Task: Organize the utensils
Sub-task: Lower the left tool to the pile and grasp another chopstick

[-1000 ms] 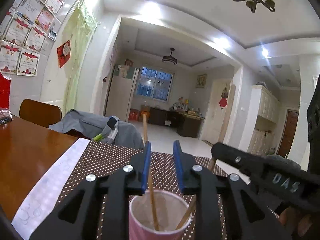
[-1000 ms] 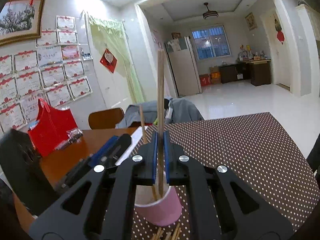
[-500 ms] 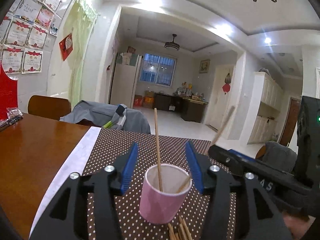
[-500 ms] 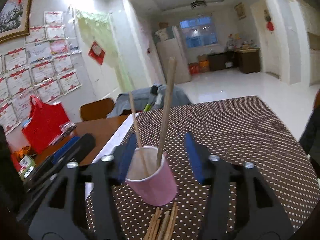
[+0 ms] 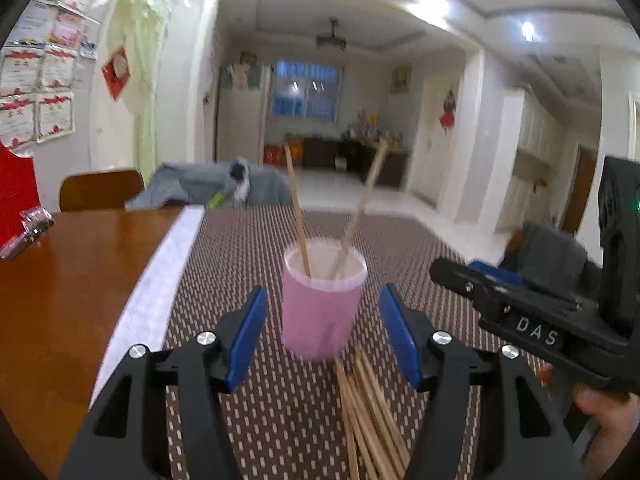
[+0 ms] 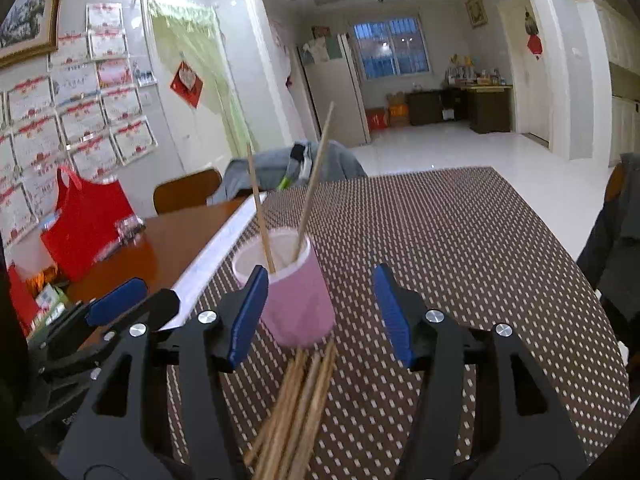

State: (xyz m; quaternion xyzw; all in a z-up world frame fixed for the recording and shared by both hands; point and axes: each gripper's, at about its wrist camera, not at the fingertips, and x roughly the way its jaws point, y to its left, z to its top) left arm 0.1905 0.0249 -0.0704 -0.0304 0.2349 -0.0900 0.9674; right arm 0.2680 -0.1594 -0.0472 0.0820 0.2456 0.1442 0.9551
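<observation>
A pink cup (image 5: 322,300) stands on the dotted mat (image 6: 460,248) covering the surface, with two chopsticks (image 5: 297,216) leaning inside. More chopsticks, perhaps a dozen, lie in a loose pile (image 6: 298,400) just before it. The left hand-held gripper (image 5: 324,338) and right hand-held gripper (image 6: 320,316) both gape wide, holding nothing.

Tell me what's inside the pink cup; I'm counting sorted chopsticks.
Two wooden chopsticks stand in the pink cup, leaning apart. Their lower ends and the cup's bottom are hidden by its wall.
</observation>
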